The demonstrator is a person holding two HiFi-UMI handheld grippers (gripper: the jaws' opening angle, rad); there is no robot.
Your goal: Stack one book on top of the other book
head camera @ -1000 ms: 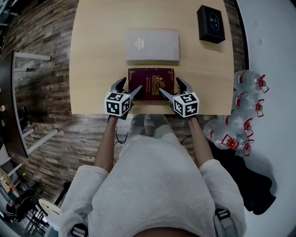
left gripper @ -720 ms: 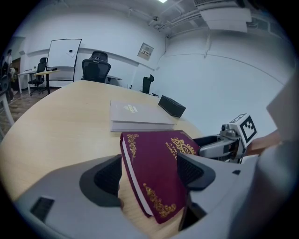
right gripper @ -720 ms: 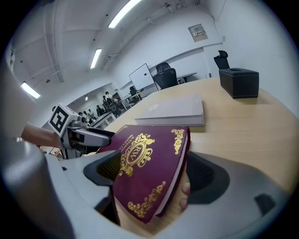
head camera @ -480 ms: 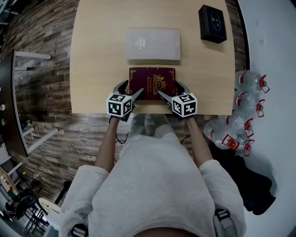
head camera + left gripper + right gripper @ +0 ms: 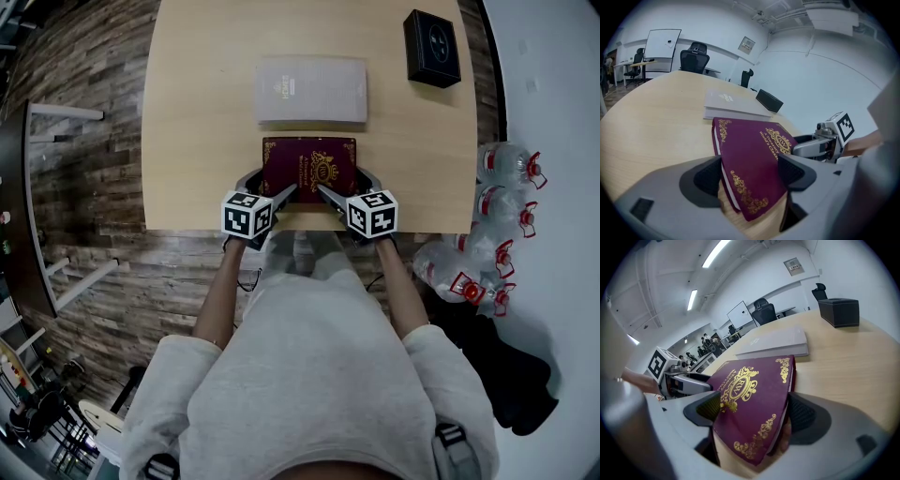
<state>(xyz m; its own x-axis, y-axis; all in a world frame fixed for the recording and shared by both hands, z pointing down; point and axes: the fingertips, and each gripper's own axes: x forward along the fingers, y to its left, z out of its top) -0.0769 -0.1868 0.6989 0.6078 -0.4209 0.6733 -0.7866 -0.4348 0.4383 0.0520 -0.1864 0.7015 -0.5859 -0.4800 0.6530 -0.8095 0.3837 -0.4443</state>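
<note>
Table [image 5: 187,112]: book [image 5: 309,161] between hand-held grippers [image 5: 272,184] [image 5: 345,184] (clamped).

Plank floor [image 5: 75,187], white walls [image 5: 820,75], ceiling strip lights [image 5: 716,251].

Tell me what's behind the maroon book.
A grey book lies flat just beyond the maroon book, apart from it. The table under both is covered.
</note>
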